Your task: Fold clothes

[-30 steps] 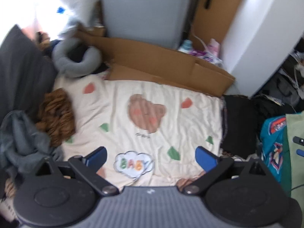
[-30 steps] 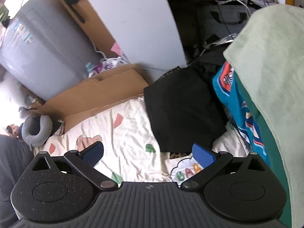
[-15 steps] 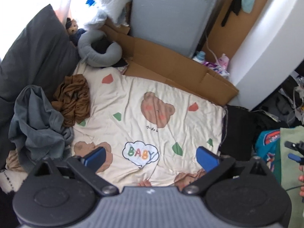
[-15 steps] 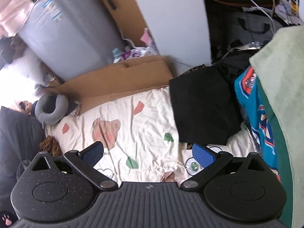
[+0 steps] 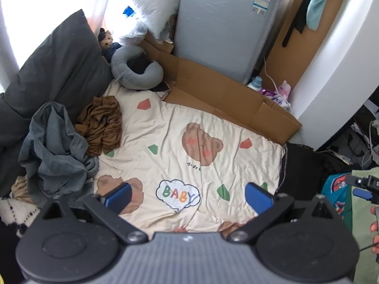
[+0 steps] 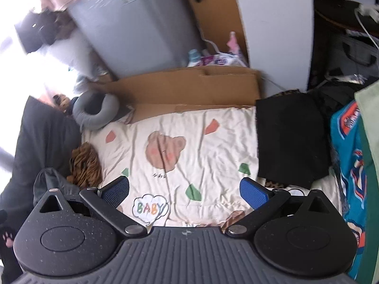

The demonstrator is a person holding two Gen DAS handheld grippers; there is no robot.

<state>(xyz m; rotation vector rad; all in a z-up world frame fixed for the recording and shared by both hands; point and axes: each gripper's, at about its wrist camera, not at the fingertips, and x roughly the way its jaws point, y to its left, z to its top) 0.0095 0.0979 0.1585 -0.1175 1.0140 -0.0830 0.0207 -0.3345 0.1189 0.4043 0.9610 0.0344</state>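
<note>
While we hover left gripper (image 5: 187, 195) and right gripper (image 6: 184, 190), both wide apart, empty: crumpled grey garment (image 5: 56, 149), brown garment (image 5: 101, 124) lie forward-left.

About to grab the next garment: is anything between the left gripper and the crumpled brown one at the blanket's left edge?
Nothing visible blocks it. The left gripper hangs with jaws open over bare blanket, and the brown garment lies uncovered ahead to its left. The grey garment is bunched right beside it, touching its near edge.
</note>
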